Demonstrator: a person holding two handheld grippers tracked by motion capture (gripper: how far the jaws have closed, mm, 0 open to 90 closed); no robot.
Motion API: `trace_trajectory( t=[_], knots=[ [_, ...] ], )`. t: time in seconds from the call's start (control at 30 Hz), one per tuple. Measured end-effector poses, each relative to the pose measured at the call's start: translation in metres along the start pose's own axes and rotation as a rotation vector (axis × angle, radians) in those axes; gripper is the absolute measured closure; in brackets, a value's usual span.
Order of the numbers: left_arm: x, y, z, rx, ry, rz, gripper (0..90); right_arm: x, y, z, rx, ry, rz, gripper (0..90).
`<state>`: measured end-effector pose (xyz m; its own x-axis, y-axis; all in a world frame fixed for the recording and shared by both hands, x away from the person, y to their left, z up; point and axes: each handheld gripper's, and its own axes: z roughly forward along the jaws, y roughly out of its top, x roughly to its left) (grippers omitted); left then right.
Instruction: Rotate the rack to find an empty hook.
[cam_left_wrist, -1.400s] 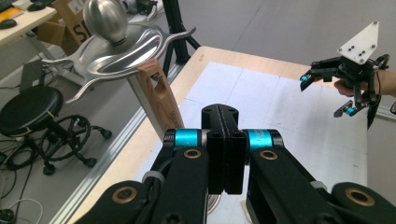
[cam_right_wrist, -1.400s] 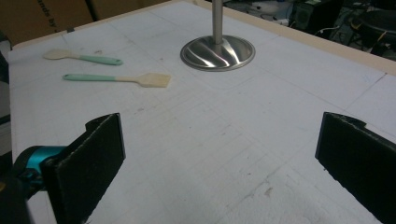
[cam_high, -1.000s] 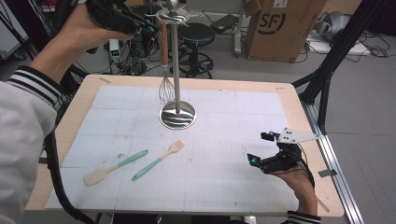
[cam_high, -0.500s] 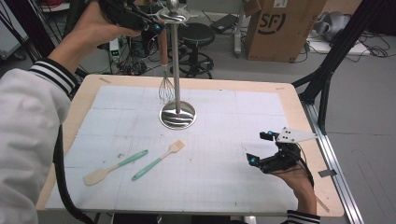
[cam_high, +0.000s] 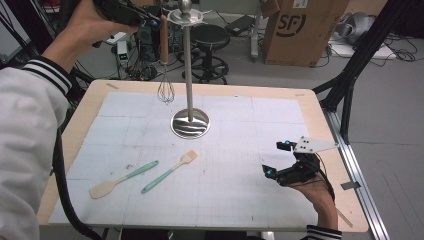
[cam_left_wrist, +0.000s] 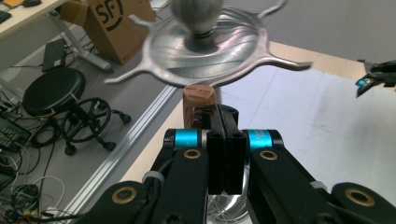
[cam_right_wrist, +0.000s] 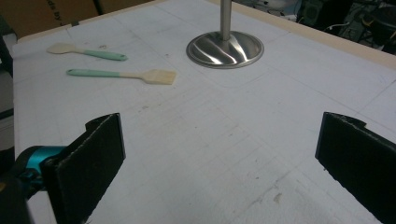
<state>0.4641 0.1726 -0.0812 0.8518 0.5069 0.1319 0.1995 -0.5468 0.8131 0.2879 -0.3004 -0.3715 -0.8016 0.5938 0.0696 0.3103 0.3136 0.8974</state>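
Whisk (cam_high: 165, 75) hangs in the clamped left gripper (cam_high: 148, 17) beside the stand's (cam_high: 189, 75) top hook disc (cam_left_wrist: 210, 49), not yet hung; spoon (cam_high: 122, 178) and spatula (cam_high: 170, 171) remain on the table (cam_high: 310, 115); right gripper (cam_high: 285, 165) rests wide open, empty.

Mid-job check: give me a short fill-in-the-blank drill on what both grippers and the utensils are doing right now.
1. The left gripper is shut on the wooden-handled wire ____.
2. That utensil hangs beside the steel utensil stand, just under its ____ top disc.
3. The right gripper rests low over the table with its jaws ____.
4. The green-handled wooden spoon and green-handled wooden spatula lie on the white ____.

Missing words: whisk; hooked; open; mat
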Motion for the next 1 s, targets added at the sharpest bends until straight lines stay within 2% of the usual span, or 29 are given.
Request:
trace_trajectory(
  t=[0.23, 0.43, 0.73, 1.0],
  knots=[
    [0.010, -0.001, -0.001, -0.001, 0.013, -0.015, 89.8, -0.001, 0.000, 0.000, 0.000, -0.002, -0.002, 0.1],
    [0.010, -0.003, -0.005, 0.003, 0.001, -0.012, 89.8, 0.000, 0.000, 0.001, 0.001, -0.002, -0.003, 0.1],
    [-0.009, -0.002, -0.026, 0.007, 0.000, 0.008, 89.8, 0.000, 0.000, -0.001, -0.002, -0.001, 0.000, 0.1],
    [-0.032, -0.006, -0.042, 0.011, -0.007, 0.032, 89.8, 0.001, 0.000, -0.001, -0.001, -0.005, -0.005, 0.1]
  ],
)
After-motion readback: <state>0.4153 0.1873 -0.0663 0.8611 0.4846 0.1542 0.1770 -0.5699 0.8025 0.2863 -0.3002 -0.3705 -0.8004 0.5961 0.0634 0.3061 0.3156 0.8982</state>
